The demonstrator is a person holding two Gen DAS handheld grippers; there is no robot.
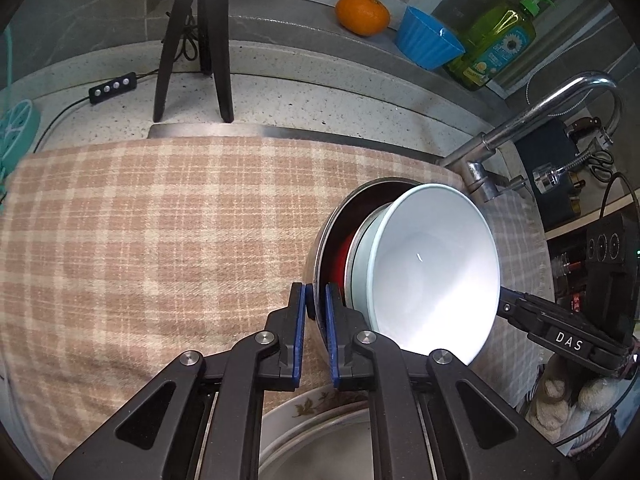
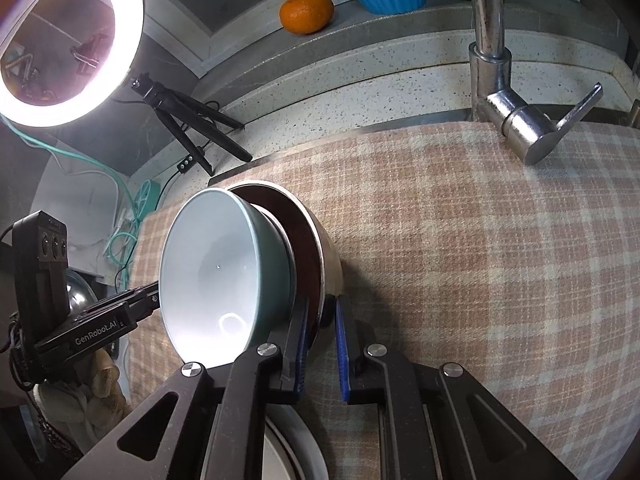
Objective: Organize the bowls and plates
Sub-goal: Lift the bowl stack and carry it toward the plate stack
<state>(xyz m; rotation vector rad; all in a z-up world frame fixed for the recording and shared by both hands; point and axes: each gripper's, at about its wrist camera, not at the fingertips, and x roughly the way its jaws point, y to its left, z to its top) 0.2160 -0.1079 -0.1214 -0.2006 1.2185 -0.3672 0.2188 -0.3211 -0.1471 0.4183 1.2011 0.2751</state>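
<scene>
Reading "DAS" — right gripper (image 1: 505,307) label

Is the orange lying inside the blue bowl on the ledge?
No. In the left wrist view the orange sits on the ledge beside the blue bowl, outside it.
</scene>
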